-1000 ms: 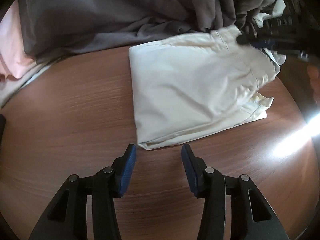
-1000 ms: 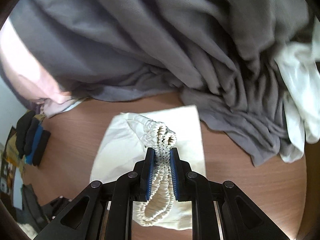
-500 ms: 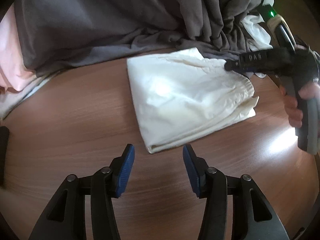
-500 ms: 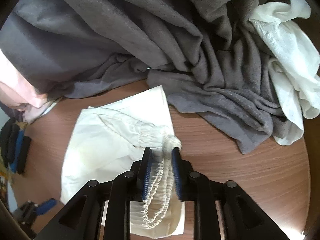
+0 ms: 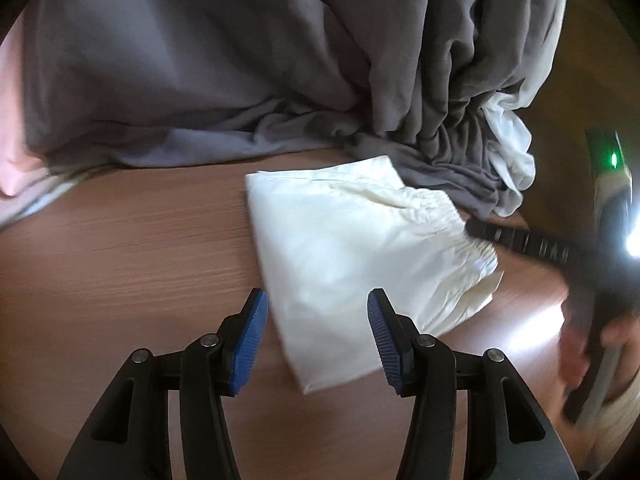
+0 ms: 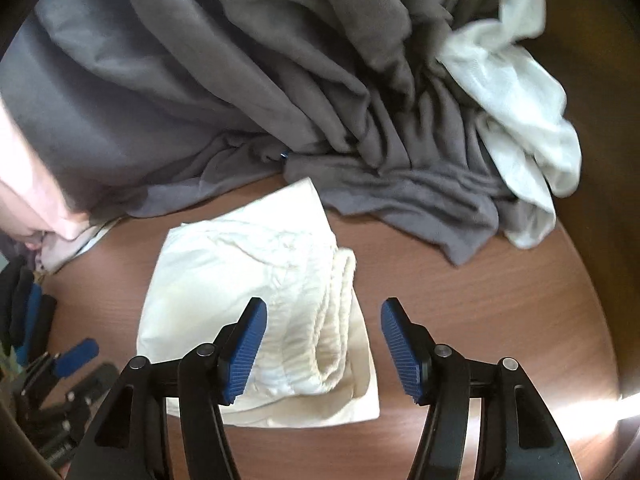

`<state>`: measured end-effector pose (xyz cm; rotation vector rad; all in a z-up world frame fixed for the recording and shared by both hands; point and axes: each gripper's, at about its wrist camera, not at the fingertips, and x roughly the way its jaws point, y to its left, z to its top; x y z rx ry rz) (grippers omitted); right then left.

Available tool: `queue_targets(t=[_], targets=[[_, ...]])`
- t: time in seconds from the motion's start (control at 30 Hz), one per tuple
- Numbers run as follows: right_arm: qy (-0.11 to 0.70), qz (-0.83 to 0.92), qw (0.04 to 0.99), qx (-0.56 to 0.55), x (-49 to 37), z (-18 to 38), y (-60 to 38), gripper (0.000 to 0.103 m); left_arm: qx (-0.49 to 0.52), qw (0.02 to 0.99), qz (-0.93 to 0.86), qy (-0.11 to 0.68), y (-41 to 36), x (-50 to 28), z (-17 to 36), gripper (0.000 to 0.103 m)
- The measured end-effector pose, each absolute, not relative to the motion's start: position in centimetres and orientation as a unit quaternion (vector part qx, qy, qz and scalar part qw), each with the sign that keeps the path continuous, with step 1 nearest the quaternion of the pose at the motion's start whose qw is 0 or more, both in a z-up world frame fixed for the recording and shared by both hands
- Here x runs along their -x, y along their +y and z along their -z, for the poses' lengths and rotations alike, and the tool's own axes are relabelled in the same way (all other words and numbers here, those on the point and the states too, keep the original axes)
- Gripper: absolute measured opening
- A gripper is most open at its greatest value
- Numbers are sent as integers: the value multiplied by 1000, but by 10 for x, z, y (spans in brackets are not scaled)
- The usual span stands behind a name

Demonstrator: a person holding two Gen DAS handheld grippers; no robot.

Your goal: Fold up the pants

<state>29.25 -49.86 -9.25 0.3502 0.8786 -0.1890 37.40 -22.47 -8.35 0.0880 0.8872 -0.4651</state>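
Observation:
Cream pants point(image 5: 352, 248) lie folded into a compact rectangle on the brown wooden table point(image 5: 120, 264). Their gathered elastic waistband point(image 6: 340, 320) lies on top along the right side. My left gripper point(image 5: 316, 336) hovers open over the near corner of the fold, touching nothing. My right gripper point(image 6: 324, 344) is opening above the waistband; its blue pads stand clear of the cloth. In the left wrist view the right gripper's black finger point(image 5: 520, 242) reaches the waistband edge from the right, with a hand point(image 5: 588, 344) on its handle.
A rumpled grey cloth point(image 6: 240, 80) heaps along the back of the table, with a white cloth point(image 6: 520, 100) at its right end and pink cloth point(image 5: 16, 152) at the far left. Dark tools with blue parts point(image 6: 44, 344) lie at the table's left edge.
My right gripper laid the waistband down onto the fold and let it go, its jaws spreading apart. My left gripper came forward over the near corner of the pants.

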Motion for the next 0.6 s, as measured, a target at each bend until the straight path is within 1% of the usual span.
queue_targets(t=[0.3, 0.6], targets=[[429, 104, 872, -210, -294, 117, -506, 61, -14, 866, 205, 457, -226, -422, 108, 51], [424, 104, 869, -231, -289, 128, -509, 61, -33, 856, 225, 464, -237, -428, 123, 50]])
